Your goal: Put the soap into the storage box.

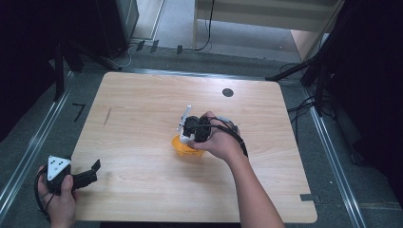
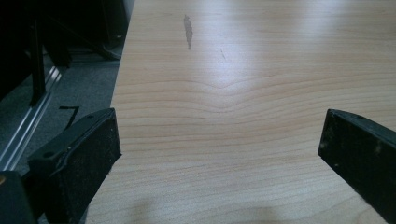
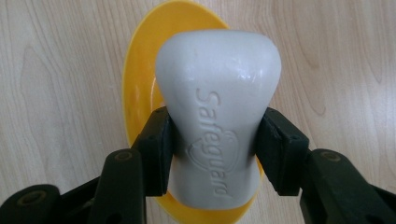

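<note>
A white bar of soap [image 3: 217, 119] with raised lettering is clamped at its waist by my right gripper [image 3: 215, 149], whose jaws press both of its sides. It hangs directly above a yellow dish [image 3: 140, 93]. In the high view the right gripper [image 1: 191, 133] points down over the yellow dish [image 1: 183, 148] near the table's middle, and the soap [image 1: 185, 137] shows as a bit of white under the hand. My left gripper [image 1: 92, 171] rests at the table's front left corner. Its jaws [image 2: 219, 154] stand wide apart over bare wood.
The wooden table [image 1: 142, 109] has a dark streak [image 1: 107, 117] at the left and a black round mark [image 1: 227, 92] near the far edge. Metal rails and grey floor flank the table. Black stands and cables lie beyond its far corners.
</note>
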